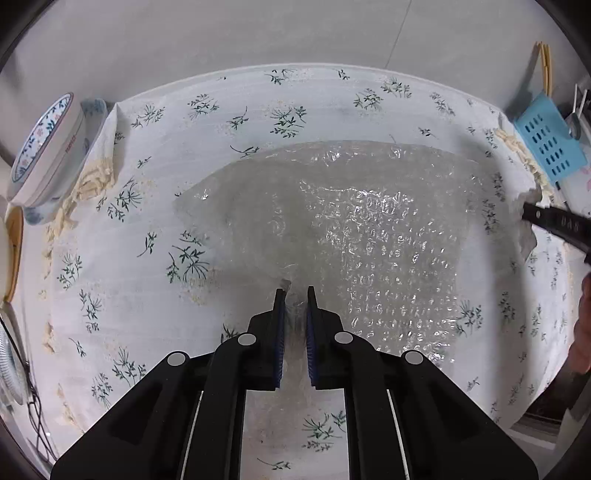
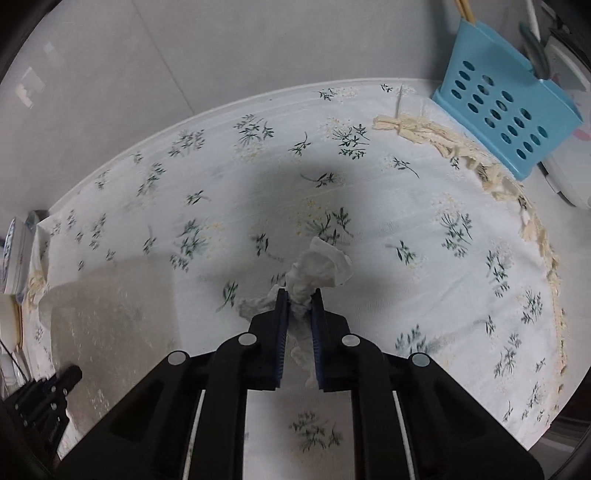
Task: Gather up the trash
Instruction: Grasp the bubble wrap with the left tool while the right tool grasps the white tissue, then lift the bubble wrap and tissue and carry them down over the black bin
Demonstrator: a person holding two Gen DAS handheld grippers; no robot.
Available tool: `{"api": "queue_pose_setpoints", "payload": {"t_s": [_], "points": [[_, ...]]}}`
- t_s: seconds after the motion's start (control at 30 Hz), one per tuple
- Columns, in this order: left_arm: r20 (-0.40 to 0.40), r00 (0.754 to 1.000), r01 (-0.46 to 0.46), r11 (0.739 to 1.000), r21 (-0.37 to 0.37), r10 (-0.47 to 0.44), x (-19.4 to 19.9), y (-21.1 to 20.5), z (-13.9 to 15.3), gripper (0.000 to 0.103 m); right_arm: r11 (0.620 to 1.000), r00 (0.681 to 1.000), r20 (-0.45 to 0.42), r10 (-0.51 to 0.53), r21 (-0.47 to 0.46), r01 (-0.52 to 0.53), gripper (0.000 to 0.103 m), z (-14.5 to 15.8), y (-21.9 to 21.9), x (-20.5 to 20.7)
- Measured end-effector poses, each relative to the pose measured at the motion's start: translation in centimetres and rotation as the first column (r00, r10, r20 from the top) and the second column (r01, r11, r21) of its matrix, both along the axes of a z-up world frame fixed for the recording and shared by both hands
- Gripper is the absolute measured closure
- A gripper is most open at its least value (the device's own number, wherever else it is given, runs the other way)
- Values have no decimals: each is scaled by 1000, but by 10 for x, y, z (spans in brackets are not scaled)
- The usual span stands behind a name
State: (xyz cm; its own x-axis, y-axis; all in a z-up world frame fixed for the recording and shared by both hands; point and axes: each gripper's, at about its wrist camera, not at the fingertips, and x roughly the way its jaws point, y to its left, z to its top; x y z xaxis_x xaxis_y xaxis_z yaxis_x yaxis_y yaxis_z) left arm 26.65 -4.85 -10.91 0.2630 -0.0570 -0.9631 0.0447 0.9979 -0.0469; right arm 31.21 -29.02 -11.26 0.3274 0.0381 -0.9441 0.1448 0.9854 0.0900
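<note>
Two pieces of trash are gripped above the flowered tablecloth (image 2: 424,206): a sheet of bubble wrap (image 1: 369,229) is pinched by the closed left gripper (image 1: 295,293), a crumpled tissue (image 2: 317,269) by the closed right gripper (image 2: 298,295).

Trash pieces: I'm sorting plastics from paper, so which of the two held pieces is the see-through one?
The bubble wrap, pinched by the left gripper: clear, bubbled, spread flat. The right gripper holds an opaque white crumpled tissue.

I see grey wall (image 1: 221,33) | round tabletop under floral cloth (image 2: 424,229) | blue slotted basket (image 2: 509,122) at edge
</note>
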Motion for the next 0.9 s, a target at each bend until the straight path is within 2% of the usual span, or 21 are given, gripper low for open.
{"api": "queue_pose_setpoints", "payload": {"t_s": [0.17, 0.57, 0.9], "points": [[8, 1000, -10, 999, -46, 11, -16, 16, 8, 94, 1000, 999, 36, 13, -4, -12, 92, 15, 1, -36], [27, 1000, 10, 992, -124, -7, -45, 19, 32, 95, 999, 994, 103, 34, -4, -33, 92, 56, 13, -113], [42, 999, 32, 991, -129, -27, -71, 13, 40, 95, 999, 992, 119, 34, 17, -36, 92, 66, 9, -151]]}}
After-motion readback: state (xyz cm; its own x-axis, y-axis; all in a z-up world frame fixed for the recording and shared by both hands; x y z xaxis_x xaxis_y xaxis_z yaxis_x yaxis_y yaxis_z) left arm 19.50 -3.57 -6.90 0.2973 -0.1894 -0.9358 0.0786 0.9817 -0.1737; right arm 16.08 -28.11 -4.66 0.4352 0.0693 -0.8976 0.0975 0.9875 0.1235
